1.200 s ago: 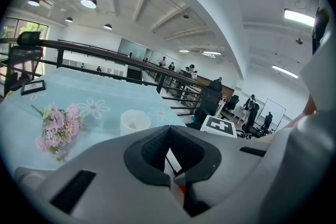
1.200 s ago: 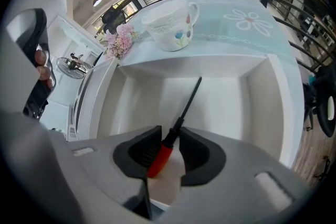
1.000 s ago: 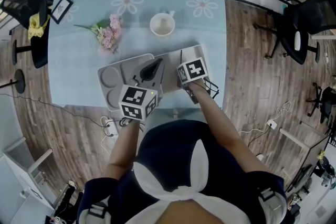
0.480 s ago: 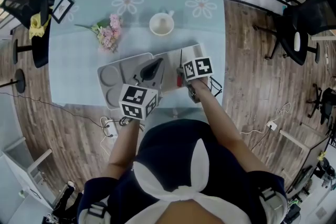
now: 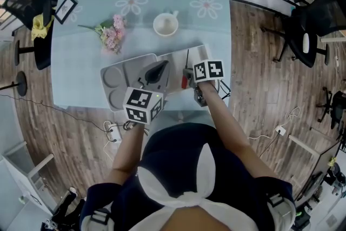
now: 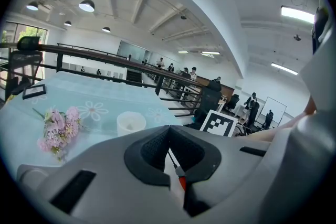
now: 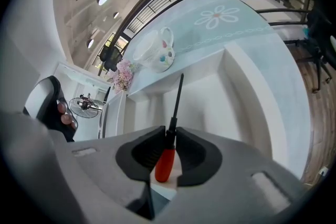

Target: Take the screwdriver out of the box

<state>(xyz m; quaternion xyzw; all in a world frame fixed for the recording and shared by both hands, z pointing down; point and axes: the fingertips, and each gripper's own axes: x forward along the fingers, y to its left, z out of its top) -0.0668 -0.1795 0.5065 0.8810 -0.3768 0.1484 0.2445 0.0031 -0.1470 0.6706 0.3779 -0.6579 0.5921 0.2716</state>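
A white box [image 5: 175,59] lies open on the pale blue table, its lid [image 5: 116,81] folded out to the left. The screwdriver [image 5: 187,59], red-handled with a thin black shaft, lies inside it. My right gripper [image 5: 185,79] reaches down into the box, and its jaws are closing. In the right gripper view the pads of that gripper [image 7: 169,131] touch the screwdriver [image 7: 167,157] where shaft meets handle. My left gripper [image 5: 157,68] rests at the seam between lid and box. Its jaws [image 6: 169,131] meet at the tips over a white edge, and the screwdriver [image 6: 181,182] shows through the gap.
A white cup [image 5: 166,24] stands just behind the box, a bunch of pink flowers [image 5: 111,35] lies to its left, and a small picture frame [image 5: 63,8] sits at the table's left edge. The box is close to the table's near edge [image 5: 178,112]. Chairs and railings surround the table.
My right gripper has rolled and shifted slightly right, so its marker cube now faces up. The screwdriver's shaft and red handle now show beside it. The left gripper has stayed put.
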